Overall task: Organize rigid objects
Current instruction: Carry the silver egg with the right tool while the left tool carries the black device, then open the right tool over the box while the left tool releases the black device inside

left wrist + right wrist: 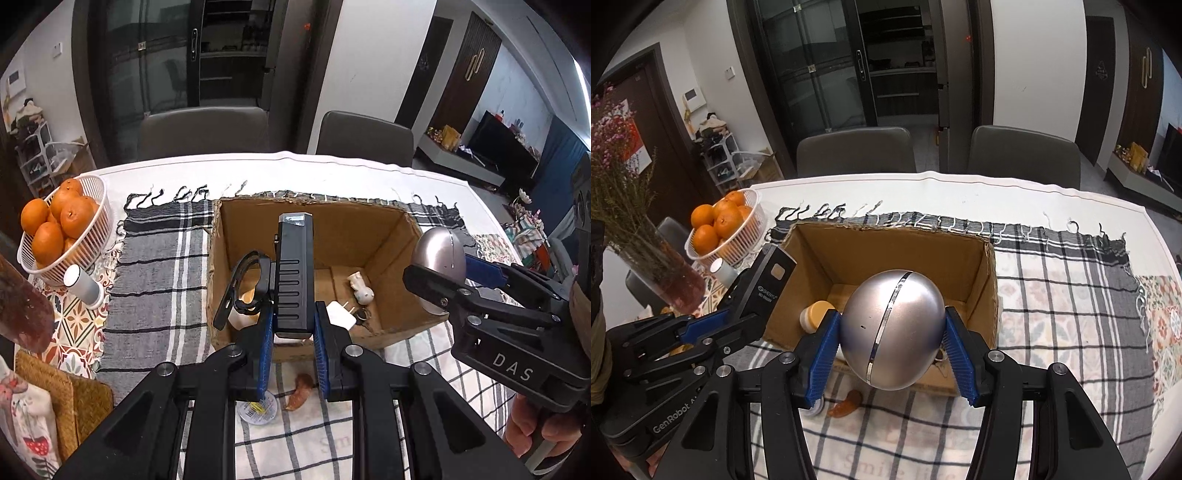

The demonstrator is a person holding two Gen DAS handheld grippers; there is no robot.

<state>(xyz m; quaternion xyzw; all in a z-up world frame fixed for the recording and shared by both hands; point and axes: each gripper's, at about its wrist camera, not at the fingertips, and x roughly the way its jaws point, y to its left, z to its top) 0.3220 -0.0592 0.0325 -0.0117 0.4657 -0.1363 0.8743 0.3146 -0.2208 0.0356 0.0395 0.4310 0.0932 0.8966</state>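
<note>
While my left gripper (293, 332) clamps the black bike light (293, 280) and my right gripper (892, 347) clamps the silver egg (892, 328) above the cardboard box (388, 225), I should lower each before releasing.

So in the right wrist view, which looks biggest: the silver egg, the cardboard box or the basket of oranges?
1. cardboard box
2. silver egg, though it sits nearest the camera, which inflates it
3. basket of oranges, farthest away
</note>
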